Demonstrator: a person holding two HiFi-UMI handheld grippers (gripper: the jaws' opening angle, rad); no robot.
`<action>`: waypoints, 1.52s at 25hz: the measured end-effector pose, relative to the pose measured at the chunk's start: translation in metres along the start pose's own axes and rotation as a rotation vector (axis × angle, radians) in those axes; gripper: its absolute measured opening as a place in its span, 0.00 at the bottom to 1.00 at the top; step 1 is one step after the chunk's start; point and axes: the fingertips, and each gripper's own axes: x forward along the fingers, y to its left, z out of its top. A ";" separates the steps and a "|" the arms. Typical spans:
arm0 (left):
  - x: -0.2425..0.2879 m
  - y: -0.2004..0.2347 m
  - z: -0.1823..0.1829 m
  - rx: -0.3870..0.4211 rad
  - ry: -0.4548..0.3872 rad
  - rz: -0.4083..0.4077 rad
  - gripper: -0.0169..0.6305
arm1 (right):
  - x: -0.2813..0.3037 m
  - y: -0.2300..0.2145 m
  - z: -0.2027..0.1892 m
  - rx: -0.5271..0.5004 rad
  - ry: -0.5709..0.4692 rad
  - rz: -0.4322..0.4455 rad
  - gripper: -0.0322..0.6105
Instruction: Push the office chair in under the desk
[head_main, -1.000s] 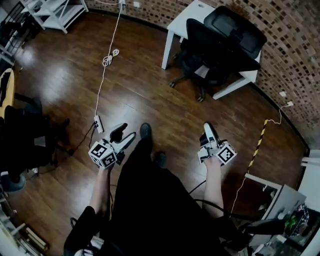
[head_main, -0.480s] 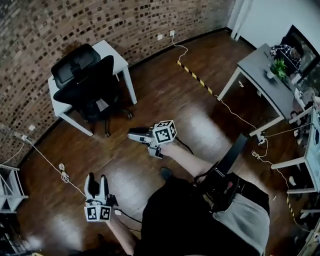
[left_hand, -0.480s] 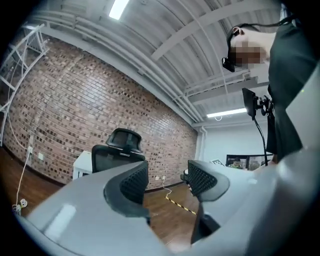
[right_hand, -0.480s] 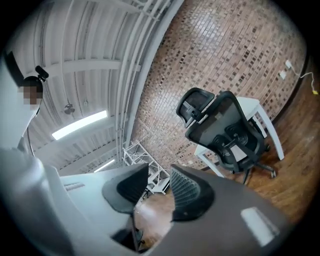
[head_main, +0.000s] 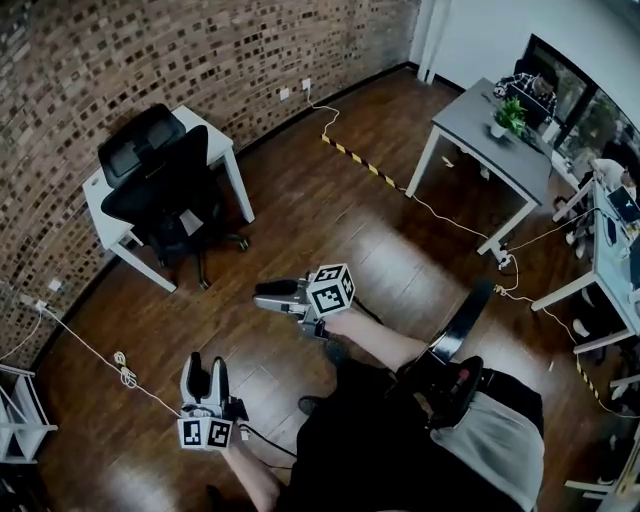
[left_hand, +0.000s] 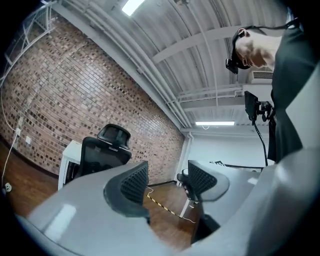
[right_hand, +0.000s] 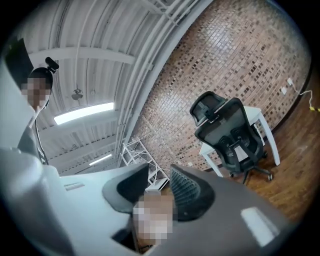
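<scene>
**A:** Since we're mid-room on the wood floor (head_main: 330, 230), well apart from the target, what have we got?

**B:** Brick wall (head_main: 150, 50) ahead on our left. The white desk (head_main: 226, 142) sits against it. The office chair (head_main: 160, 185) is at the desk with its back to us. Its seat looks partly between the desk legs and the wheel base pokes out our side, so we judge the push as barely begun, if at all.

**A:** Tongs?

**B:** Left gripper (head_main: 203, 362) is held low, jaws apart, nothing between them. Right gripper (head_main: 262, 295) points toward the chair, jaws parted a bit less, also empty.

**A:** How do we do it cleanly?

**B:** We close the distance first. Then we'd put both grippers flat on the backrest, either side of centre, with no clamping needed. We push straight along the desk opening so the castors don't steer it into a leg. We'd keep contact mid-backrest, not on the headrest, or it likely tilts instead of rolling.

**A:** Hazards?

**B:** White cable (head_main: 124, 375) on the floor to our left. We step clear of it.
</scene>
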 end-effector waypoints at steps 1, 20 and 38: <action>-0.005 -0.003 0.003 -0.006 -0.004 0.006 0.55 | -0.001 0.011 0.004 -0.018 -0.001 0.009 0.24; 0.066 -0.132 0.037 0.176 0.001 -0.098 0.58 | -0.119 0.110 0.147 -0.426 -0.262 0.113 0.05; 0.117 -0.218 0.056 0.305 0.036 -0.064 0.61 | -0.169 0.128 0.186 -0.414 -0.353 0.232 0.05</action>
